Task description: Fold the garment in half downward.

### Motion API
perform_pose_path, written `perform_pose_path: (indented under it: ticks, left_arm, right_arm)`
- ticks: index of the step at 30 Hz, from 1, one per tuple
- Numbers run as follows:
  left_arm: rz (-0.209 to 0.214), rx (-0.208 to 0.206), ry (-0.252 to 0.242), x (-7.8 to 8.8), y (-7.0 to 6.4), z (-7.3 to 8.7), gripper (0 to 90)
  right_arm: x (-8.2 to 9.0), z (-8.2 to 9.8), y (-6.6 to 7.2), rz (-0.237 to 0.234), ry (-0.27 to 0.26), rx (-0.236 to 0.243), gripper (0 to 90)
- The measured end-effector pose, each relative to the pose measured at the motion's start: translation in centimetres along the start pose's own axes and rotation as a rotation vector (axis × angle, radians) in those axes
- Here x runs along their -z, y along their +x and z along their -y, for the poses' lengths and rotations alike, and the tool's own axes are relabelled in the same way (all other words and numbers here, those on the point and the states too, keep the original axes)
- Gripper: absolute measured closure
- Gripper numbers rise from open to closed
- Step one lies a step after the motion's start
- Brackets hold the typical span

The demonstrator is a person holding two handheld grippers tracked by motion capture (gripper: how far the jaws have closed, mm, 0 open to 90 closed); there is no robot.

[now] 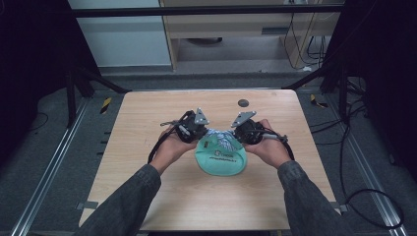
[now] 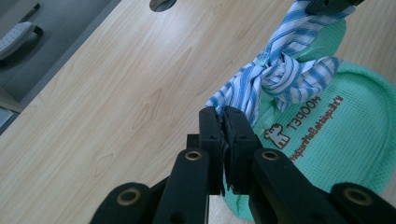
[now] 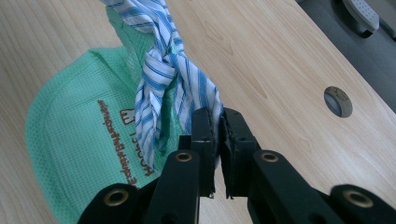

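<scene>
Two grippers meet over the middle of the wooden table [image 1: 147, 147], each clamped on one end of a blue-and-white striped cloth [image 2: 280, 74] knotted at the top of a green mesh bag [image 1: 220, 160]. The left gripper [image 2: 223, 122] pinches the cloth end at the knot's nine o'clock, its jaws closed tight on the fabric. The right gripper [image 3: 215, 122] nips the other end at the knot's three o'clock, jaws likewise narrow. A round grommet [image 1: 243, 103] sits at twelve o'clock near the far edge.
</scene>
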State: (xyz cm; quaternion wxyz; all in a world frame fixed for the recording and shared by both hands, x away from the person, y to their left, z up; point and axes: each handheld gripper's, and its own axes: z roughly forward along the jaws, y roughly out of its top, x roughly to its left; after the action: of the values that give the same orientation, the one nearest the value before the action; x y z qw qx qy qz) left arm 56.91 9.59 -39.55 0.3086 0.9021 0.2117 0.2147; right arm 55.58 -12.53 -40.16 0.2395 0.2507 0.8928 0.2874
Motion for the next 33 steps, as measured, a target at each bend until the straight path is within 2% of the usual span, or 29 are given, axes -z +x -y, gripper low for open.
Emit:
perform_pose_path:
  ticks: [8, 16, 33]
  left_arm:
    - [0.014, 0.005, -0.002, -0.1, -0.6, 0.9, 87.3]
    - [0.031, 0.007, -0.006, -0.2, -1.4, 2.1, 87.3]
    - [0.072, 0.013, -0.009, -0.4, -3.1, 4.7, 87.3]
  right_arm:
    - [0.2, 0.4, 0.9, -0.003, -0.001, 0.030, 84.2]
    - [0.2, 1.1, 1.8, -0.016, -0.004, 0.034, 83.8]
    - [0.1, 2.9, 4.6, -0.056, 0.002, 0.049, 83.5]
